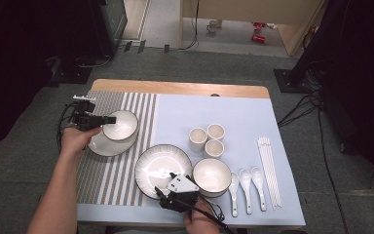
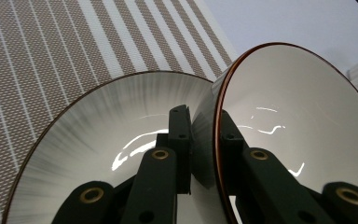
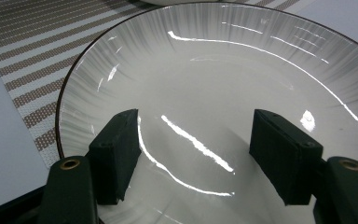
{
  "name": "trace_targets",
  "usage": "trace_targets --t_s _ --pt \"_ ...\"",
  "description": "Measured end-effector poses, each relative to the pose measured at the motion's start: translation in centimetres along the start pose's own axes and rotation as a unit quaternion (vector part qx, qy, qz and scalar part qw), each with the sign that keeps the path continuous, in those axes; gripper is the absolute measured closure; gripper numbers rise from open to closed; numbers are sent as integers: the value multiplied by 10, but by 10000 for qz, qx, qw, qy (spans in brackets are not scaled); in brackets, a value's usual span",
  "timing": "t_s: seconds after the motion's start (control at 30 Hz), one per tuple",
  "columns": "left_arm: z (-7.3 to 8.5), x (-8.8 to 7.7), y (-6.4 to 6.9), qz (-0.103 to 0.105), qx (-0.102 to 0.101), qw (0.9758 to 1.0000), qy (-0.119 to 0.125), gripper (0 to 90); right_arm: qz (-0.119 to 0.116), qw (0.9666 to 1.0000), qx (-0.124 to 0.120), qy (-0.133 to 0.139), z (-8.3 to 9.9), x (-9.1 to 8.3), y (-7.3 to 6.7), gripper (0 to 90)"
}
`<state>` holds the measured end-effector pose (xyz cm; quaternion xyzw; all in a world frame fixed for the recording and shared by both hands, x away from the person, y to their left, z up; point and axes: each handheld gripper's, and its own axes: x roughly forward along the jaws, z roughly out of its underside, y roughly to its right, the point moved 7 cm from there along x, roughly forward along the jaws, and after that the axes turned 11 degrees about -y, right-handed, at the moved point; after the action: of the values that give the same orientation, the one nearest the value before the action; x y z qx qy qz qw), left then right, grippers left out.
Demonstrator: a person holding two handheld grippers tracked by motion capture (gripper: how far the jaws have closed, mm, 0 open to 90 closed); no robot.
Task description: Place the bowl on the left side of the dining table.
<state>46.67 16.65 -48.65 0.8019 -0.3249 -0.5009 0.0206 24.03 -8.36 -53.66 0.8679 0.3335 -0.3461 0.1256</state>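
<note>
My left hand-held gripper [image 2: 204, 140] clamps bowl [image 1: 120, 125] rim over plate [image 1: 100, 146], 10 o'clock | right hand-held gripper [image 3: 193, 154] agape above empty plate [image 3: 261, 74]

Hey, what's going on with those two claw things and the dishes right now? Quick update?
Left gripper clamped on the bowl rim, over the small plate. Right gripper open above the big plate. Nothing in the way.

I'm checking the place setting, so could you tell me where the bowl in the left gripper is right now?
In the high view the bowl is at the table's left, over a plate on the striped mat; the left gripper clamps its rim.
</note>
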Motion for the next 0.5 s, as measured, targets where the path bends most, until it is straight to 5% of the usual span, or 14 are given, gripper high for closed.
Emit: trace_targets --t_s 0.5 --pt "5 -1 -14 -193 -210 9996 -59 812 0 10000 -1 1 0 0 0 330"
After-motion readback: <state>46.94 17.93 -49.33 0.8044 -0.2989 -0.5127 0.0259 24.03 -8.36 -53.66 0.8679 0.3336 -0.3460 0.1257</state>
